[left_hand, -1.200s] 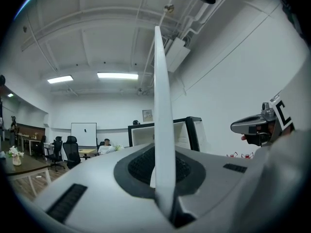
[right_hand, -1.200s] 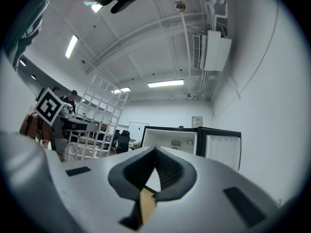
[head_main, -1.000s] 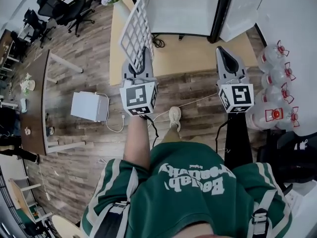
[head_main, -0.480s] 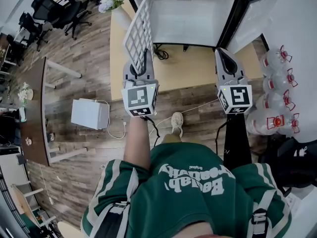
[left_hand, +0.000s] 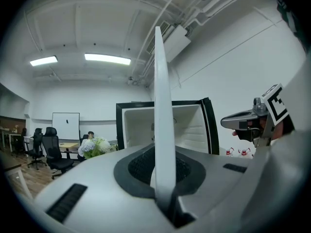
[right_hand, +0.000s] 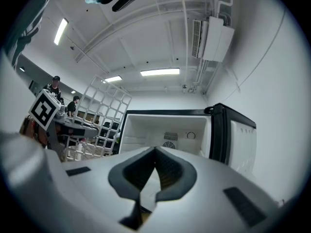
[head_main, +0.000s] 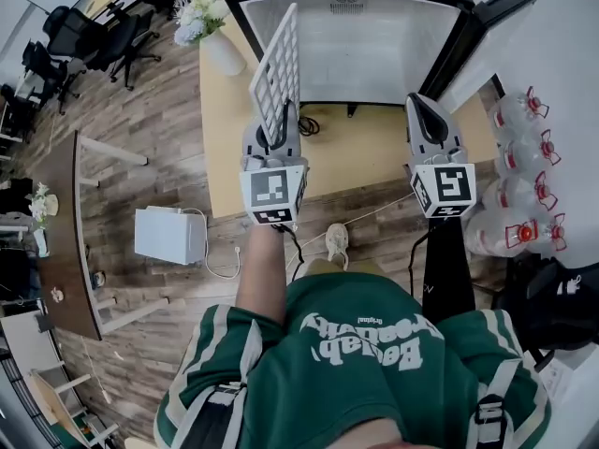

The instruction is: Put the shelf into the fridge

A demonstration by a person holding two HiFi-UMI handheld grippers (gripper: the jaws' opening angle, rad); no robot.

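Observation:
A white wire-grid shelf (head_main: pixel 276 68) stands upright on edge, and my left gripper (head_main: pixel 274 131) is shut on its lower edge. In the left gripper view the shelf (left_hand: pixel 163 130) is edge-on, rising from between the jaws. Ahead stands the black fridge, door swung open to the right, with its bare white interior (head_main: pixel 351 50) facing me. My right gripper (head_main: pixel 426 110) is level beside the left one, shut with nothing in it; its tips meet (right_hand: pixel 155 150). From the right gripper view the shelf (right_hand: pixel 104 115) is to the left of the fridge (right_hand: pixel 170 130).
The fridge rests on a tan platform (head_main: pixel 225 138) with a vase of flowers (head_main: pixel 201 17) at its left corner. Several water bottles (head_main: pixel 524 157) stand at the right. A white box (head_main: pixel 168 235) and a cable lie on the wood floor. Office chairs (head_main: pixel 84 36) stand far left.
Both grippers have moved forward toward the fridge, the shelf still upright in the left one. The fridge interior now shows in full and lies closer.

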